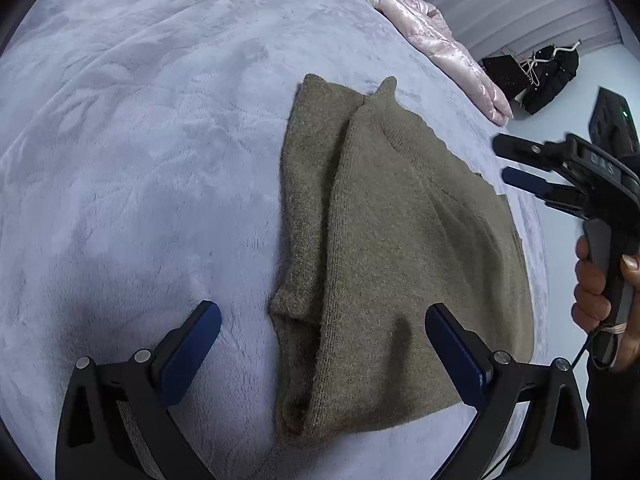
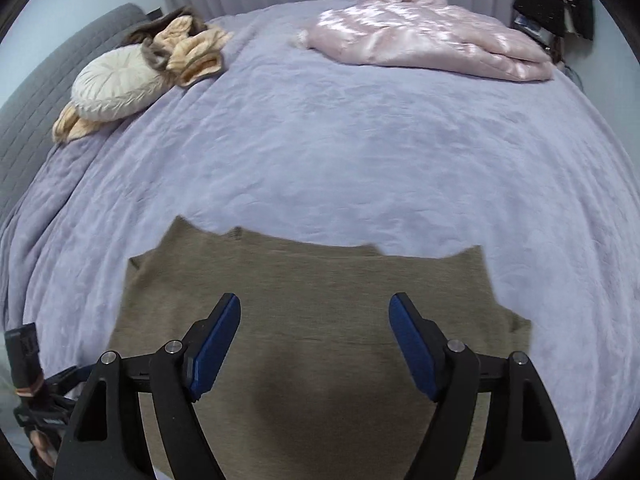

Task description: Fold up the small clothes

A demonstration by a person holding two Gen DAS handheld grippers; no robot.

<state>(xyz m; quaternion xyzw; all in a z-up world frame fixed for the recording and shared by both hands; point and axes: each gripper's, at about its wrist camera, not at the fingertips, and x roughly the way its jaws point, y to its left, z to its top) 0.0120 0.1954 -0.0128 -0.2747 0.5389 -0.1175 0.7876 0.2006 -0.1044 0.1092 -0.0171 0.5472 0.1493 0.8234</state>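
An olive-brown knitted sweater (image 1: 384, 240) lies on the lavender bedspread (image 1: 140, 160), one sleeve folded in along its left side. My left gripper (image 1: 322, 320) hovers open over the sweater's near edge, nothing between its blue pads. In the right wrist view the same sweater (image 2: 304, 312) spreads flat below my right gripper (image 2: 315, 312), which stands open above it with nothing held. The right gripper (image 1: 500, 162) also shows at the right edge of the left wrist view, held by a hand (image 1: 596, 280), beyond the sweater's far side.
A pink shiny padded jacket (image 2: 424, 36) lies at the far side of the bed. A round cream cushion (image 2: 120, 84) and a peach and brown garment pile (image 2: 188, 48) sit at the far left by a grey headboard (image 2: 36, 112). Dark clothes and hangers (image 1: 536, 72) lie on the floor.
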